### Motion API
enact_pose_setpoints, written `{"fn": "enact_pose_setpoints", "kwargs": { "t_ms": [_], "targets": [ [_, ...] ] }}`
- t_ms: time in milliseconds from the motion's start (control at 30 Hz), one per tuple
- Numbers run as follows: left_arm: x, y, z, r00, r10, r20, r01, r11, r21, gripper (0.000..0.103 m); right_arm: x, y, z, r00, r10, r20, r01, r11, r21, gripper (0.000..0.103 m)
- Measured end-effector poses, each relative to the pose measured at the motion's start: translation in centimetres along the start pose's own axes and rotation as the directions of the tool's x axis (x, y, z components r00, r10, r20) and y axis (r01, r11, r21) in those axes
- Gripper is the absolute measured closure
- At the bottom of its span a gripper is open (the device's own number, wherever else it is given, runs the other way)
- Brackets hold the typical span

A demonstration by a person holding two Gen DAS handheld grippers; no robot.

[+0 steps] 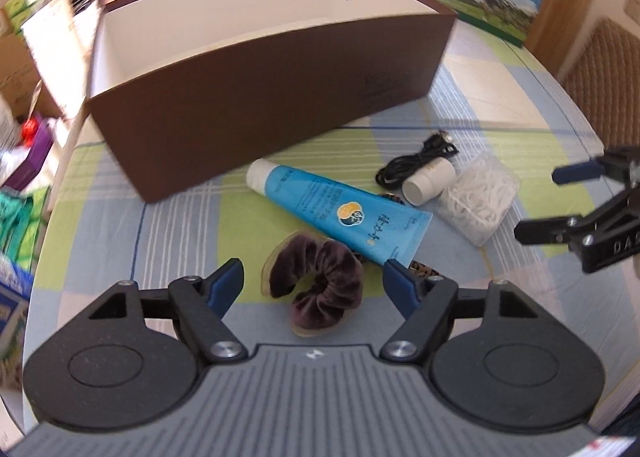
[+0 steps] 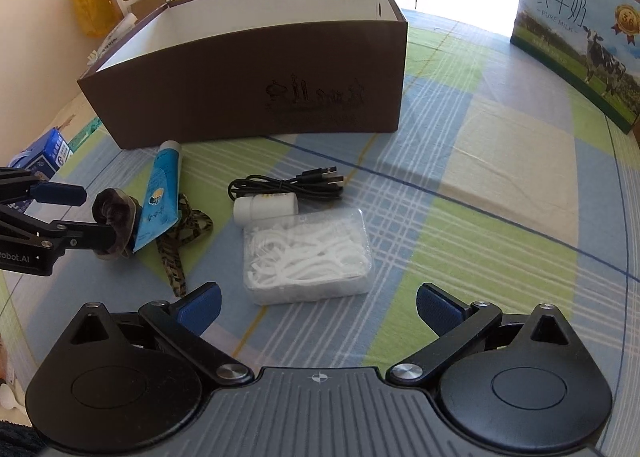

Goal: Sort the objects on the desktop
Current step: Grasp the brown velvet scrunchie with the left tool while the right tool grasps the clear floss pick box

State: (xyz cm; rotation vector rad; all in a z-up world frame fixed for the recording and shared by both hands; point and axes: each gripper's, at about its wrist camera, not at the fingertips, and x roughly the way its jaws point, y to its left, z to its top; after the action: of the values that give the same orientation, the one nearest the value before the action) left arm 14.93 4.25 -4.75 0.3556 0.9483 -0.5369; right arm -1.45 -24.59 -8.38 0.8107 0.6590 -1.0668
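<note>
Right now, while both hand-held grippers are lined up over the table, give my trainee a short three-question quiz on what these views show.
1. True or false: the brown box already holds the blue tube.
2. What lies between the fingers of the left hand-held gripper? A) black cable B) purple scrunchie C) white bottle
3. Fill in: the right hand-held gripper faces the clear case of white ____.

Key:
1. False; the tube lies on the tablecloth in front of the box.
2. B, the purple scrunchie, not yet pinched.
3. Floss picks.
</note>
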Motion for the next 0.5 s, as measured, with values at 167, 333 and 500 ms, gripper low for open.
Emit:
{"fn": "enact_pose_setpoints", "kwargs": {
  "t_ms": [167,333,500],
  "targets": [
    [1.1,-0.5,0.1,1.000,-0.014,-0.009,0.015,0.995,0.098,0.036,0.1,-0.4,0.0,1.000,-0.006,-0.005,0.006,1.000,0.009,0.002],
    [2.0,-0.3,-0.4,0.999,-0.027,-0.035,0.031,0.994,0.107,0.063,0.1,-0.6,0.0,1.000,-0.003,-0.009,0.003,1.000,0.015,0.002],
    [1.6,0.7,-1.3,0.999,-0.036,-0.036,0.039,0.996,0.076,0.070,0.4,-0.5,0.0,1.000,0.010,-0.010,-0.010,1.000,0.005,0.002]
  ]
}}
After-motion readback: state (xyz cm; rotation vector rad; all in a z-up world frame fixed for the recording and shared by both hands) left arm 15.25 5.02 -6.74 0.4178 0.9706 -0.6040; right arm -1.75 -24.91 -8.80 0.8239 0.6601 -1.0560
